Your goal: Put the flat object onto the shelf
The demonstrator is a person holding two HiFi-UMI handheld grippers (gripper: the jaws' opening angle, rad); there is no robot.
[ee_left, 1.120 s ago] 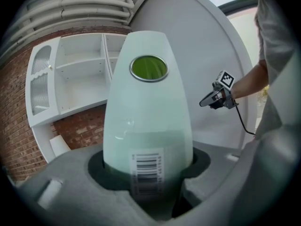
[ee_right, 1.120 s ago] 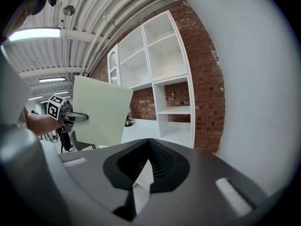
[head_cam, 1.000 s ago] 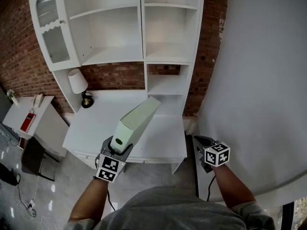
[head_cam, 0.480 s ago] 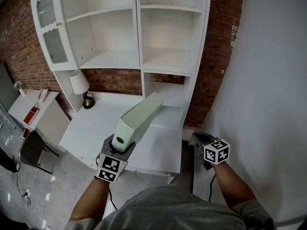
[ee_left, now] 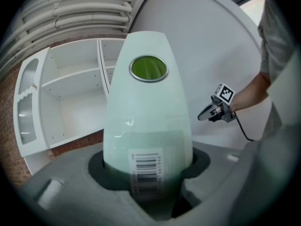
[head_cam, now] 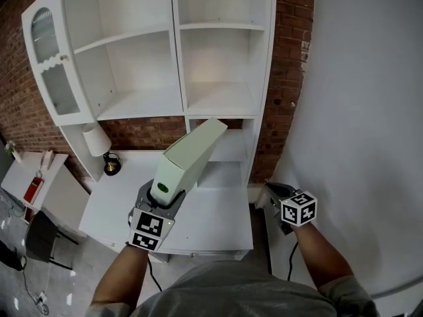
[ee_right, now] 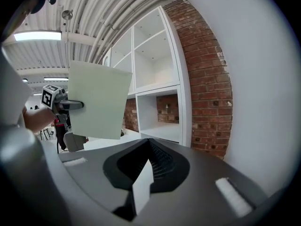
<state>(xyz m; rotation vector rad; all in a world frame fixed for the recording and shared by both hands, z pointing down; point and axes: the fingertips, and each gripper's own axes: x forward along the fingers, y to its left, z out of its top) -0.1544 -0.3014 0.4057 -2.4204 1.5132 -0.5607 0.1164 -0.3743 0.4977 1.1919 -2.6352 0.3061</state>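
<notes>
The pale green flat cardboard file box with a round finger hole is up in the air. Its narrow spine end is clamped between the jaws of the left gripper, and its far end tilts up toward the white wooden shelf unit, above the white desk. It touches no shelf. The right gripper is well apart to its right; its jaws look pressed together on nothing, though they are hard to read.

No legible wording: only a barcode label, digits blurred, low centre on the pale green flat object.
</notes>
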